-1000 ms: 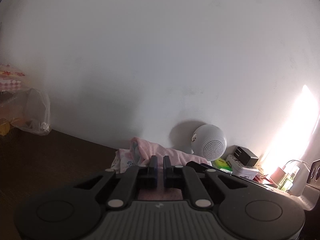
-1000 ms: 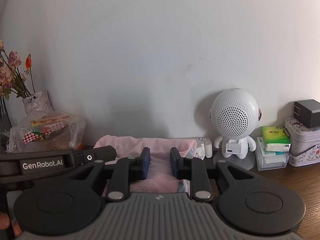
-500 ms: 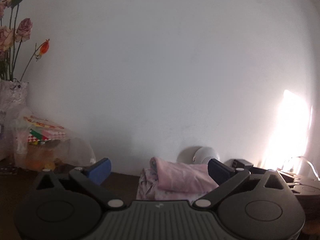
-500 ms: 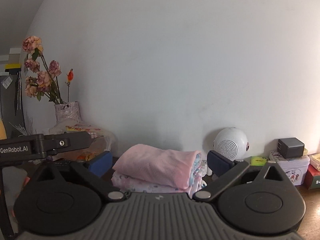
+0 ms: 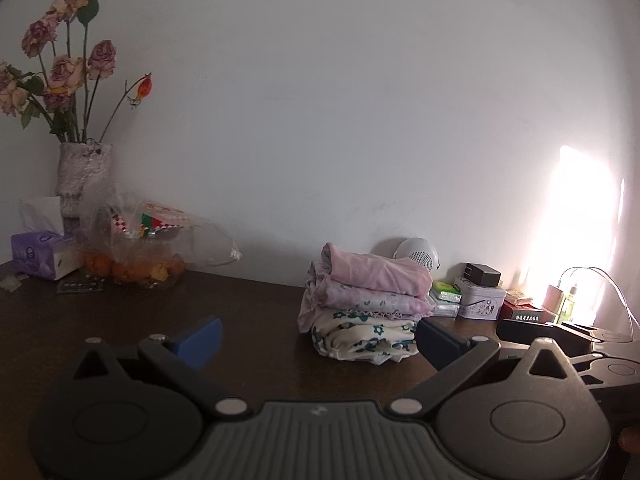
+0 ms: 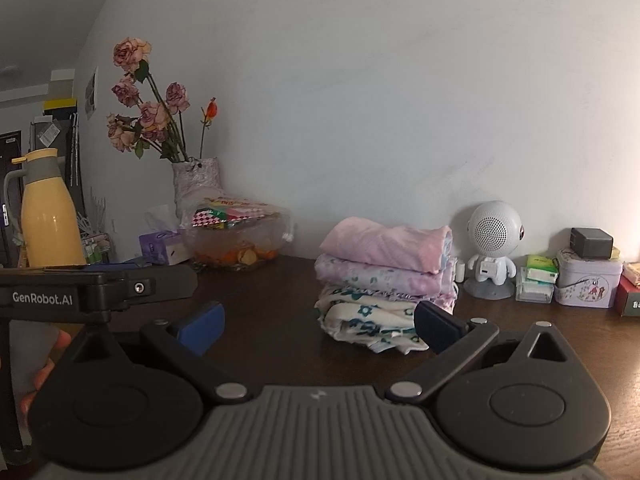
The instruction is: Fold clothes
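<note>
On the dark tabletop (image 6: 272, 320), near the wall, three folded clothes (image 6: 386, 276) sit stacked: pink on top, lilac floral below, cream with teal flowers lowest. Both grippers hang back from the stack, the left gripper (image 5: 318, 336) and right gripper (image 6: 320, 326) each spread wide and holding nothing. Judging by this, folding looks done here; any squaring-up should press gently, lest the stack lean.

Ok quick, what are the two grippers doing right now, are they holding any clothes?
Left gripper: open, holding nothing.
Right gripper: open, holding nothing; the stack of folded clothes sits on the table beyond it.
</note>
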The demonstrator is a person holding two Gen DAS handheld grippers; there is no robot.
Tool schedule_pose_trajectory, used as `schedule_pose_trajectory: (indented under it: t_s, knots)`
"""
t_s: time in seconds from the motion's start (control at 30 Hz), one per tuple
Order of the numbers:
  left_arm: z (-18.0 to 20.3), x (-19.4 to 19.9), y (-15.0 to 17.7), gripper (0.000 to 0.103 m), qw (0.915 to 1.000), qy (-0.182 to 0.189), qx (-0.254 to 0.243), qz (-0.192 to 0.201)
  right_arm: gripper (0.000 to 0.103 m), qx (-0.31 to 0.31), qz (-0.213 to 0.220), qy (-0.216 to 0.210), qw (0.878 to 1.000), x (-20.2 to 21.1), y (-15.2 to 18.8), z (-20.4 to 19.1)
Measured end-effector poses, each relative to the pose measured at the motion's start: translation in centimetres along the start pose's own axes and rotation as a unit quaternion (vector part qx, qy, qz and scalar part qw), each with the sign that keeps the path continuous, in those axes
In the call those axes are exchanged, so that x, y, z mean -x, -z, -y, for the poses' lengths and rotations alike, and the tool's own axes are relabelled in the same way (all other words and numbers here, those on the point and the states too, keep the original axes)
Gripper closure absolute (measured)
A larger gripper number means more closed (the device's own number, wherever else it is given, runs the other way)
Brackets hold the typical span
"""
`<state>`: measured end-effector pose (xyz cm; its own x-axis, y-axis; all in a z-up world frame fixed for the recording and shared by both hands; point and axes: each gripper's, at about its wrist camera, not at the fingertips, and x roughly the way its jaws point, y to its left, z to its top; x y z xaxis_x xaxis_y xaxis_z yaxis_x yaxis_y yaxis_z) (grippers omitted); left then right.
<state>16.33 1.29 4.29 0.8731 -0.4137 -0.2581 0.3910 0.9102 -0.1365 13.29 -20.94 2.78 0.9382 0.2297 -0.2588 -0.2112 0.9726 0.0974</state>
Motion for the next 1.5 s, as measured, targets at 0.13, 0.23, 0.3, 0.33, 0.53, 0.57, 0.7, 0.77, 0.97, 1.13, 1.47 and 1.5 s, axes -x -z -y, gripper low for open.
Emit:
schedule_pose_trajectory:
  t_s: [0.13, 0.23, 0.3, 0.33, 0.53, 0.57, 0.7, 0.77, 0.97, 1.13, 1.47, 1.5]
  knots:
    - [0.0, 3.8, 1.6, 0.000, 0.9997, -0.018, 0.010, -0.009, 0.000, 0.006, -0.021, 0.000, 1.000, 1.9, 1.3, -2.1]
    - [0.3, 6.7, 2.6, 0.000, 0.9992, -0.035, 0.020, -0.010, 0.000, -0.003, -0.037, 0.005, 0.999, 3.6, 2.2, -3.5]
    - [0.5, 8.6, 3.2, 0.000, 0.9986, -0.046, 0.024, -0.009, 0.000, -0.009, -0.046, 0.005, 0.999, 4.9, 2.7, -4.4]
    - [0.6, 9.5, 3.5, 0.000, 0.9983, -0.051, 0.024, -0.009, 0.000, -0.011, -0.049, 0.005, 0.999, 5.5, 3.0, -4.8]
    - [1.7, 13.7, 5.1, 0.000, 0.9968, -0.077, 0.012, -0.019, 0.000, -0.005, -0.069, 0.045, 0.997, 9.2, 4.7, -7.4]
    - [1.9, 14.2, 5.4, 0.000, 0.9967, -0.078, 0.009, -0.020, 0.000, -0.001, -0.070, 0.053, 0.996, 9.9, 5.0, -7.8]
    - [2.5, 16.0, 6.2, 0.000, 0.9962, -0.081, 0.013, -0.031, 0.000, -0.001, -0.076, 0.067, 0.995, 12.2, 5.9, -8.6]
    - [3.1, 16.6, 6.6, 0.000, 0.9956, -0.085, 0.009, -0.038, 0.000, -0.004, -0.083, 0.061, 0.995, 13.1, 6.4, -9.0]
    - [5.0, 18.1, 7.2, 0.000, 0.9951, -0.089, -0.007, -0.042, 0.000, 0.004, -0.087, 0.050, 0.995, 15.1, 7.1, -10.0]
    - [5.4, 18.6, 7.5, 0.000, 0.9961, -0.074, 0.008, -0.046, 0.000, 0.004, -0.083, 0.058, 0.995, 15.9, 7.2, -10.1]
    - [6.1, 18.6, 7.7, 0.000, 0.9964, -0.071, -0.007, -0.046, 0.000, -0.011, -0.093, 0.085, 0.992, 16.0, 7.8, -9.1]
    - [6.0, 18.6, 7.7, 0.000, 0.9963, -0.072, -0.005, -0.047, 0.000, -0.012, -0.094, 0.089, 0.992, 16.0, 7.8, -9.0]
